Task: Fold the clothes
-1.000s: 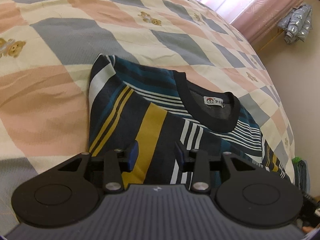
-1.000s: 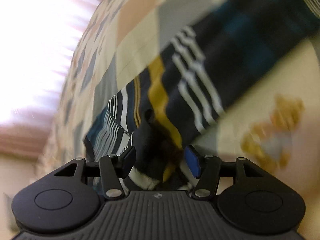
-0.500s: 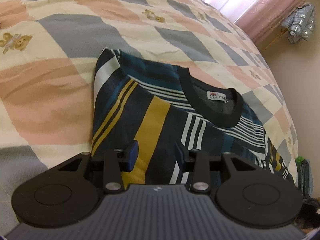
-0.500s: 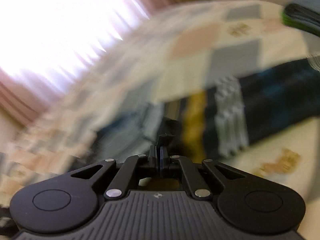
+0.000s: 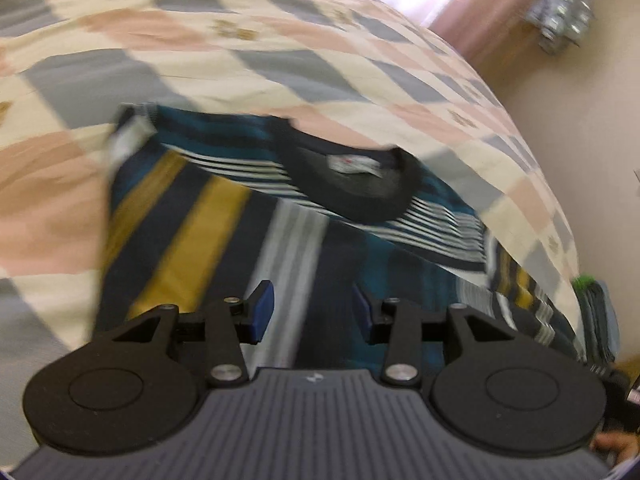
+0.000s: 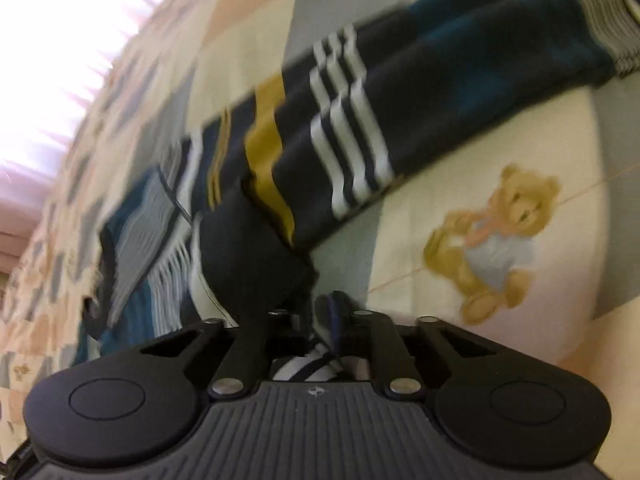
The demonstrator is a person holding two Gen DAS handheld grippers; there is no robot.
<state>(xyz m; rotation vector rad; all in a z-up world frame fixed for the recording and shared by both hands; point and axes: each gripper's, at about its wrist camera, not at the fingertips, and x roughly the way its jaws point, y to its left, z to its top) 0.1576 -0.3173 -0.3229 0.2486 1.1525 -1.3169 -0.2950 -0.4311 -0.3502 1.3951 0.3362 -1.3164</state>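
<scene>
A dark striped sweater [image 5: 224, 216] with teal, mustard and white bands lies folded on the checked bedspread [image 5: 280, 76], its black collar [image 5: 360, 196] and label facing up. My left gripper [image 5: 312, 308] hovers over the sweater's lower half. Its jaws are opening, and nothing sits between the blue pads [image 5: 262, 304]. In the right wrist view the sweater's sleeve [image 6: 360, 120] runs across the bed. Its dark cuff end [image 6: 256, 256] bunches between the jaws of my right gripper [image 6: 308, 316]. Those jaws are opening and the cloth hides the left finger.
A pile of folded clothes [image 5: 596, 312] sits at the bed's right edge by a beige wall. Pink curtains [image 5: 472, 12] and a silvery bundle [image 5: 560, 20] stand beyond the bed. A teddy bear print [image 6: 492, 240] marks the bedspread beside the sleeve. A person's fingertip [image 5: 616, 444] shows at lower right.
My left gripper has slid across the sweater toward the collar side, and its view is now blurred. My right gripper was closed tight half a second ago and now stands parted around the cuff.
</scene>
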